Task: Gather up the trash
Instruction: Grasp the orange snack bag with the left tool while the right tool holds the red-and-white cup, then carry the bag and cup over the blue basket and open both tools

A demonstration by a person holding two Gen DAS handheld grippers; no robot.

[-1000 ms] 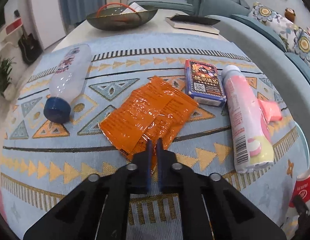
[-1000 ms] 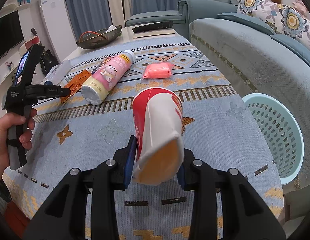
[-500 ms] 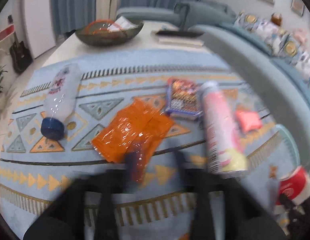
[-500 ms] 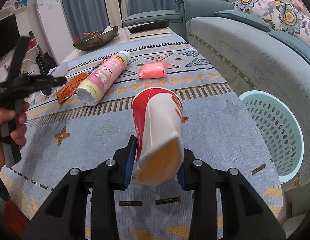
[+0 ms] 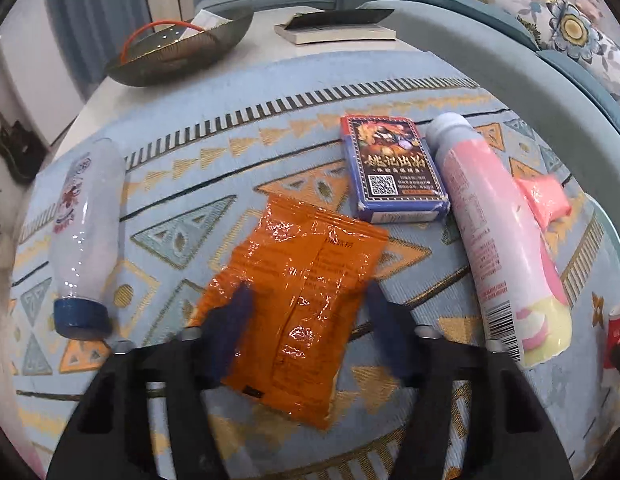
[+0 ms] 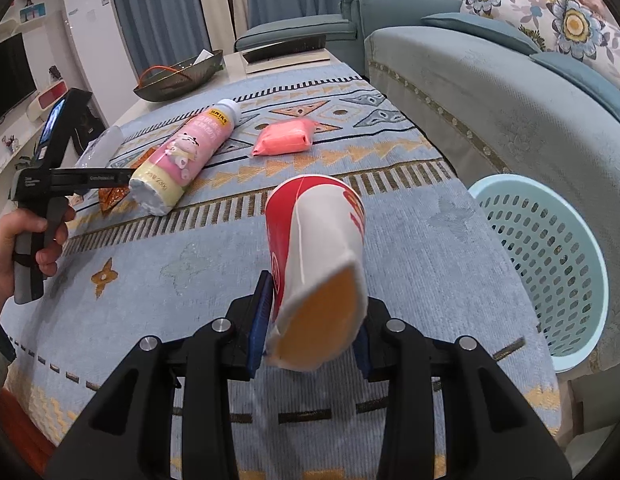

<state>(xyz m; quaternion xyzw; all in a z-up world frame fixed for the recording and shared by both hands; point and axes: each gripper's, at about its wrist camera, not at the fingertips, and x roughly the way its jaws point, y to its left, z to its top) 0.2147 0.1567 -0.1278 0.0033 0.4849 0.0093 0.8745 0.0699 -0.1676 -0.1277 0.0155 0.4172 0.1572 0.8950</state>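
My left gripper (image 5: 306,300) is open, its blue-padded fingers spread either side of a flat orange foil wrapper (image 5: 298,292) on the patterned cloth. My right gripper (image 6: 310,320) is shut on a squashed red and white paper cup (image 6: 316,248), held above the table. A pink bottle (image 5: 494,232) lies right of the wrapper, also in the right wrist view (image 6: 186,156). A clear bottle with a blue cap (image 5: 86,232) lies left. A dark card box (image 5: 394,168) and a pink packet (image 6: 284,142) lie further back.
A pale blue perforated basket (image 6: 550,264) stands on the floor off the table's right edge, against the blue sofa (image 6: 490,92). A dark bowl (image 5: 178,52) and a book (image 5: 334,30) sit at the table's far end. The left gripper (image 6: 70,180) shows in the right wrist view.
My left gripper opened from shut and moved forward over the orange wrapper. My right gripper still holds the cup, nearly unmoved.
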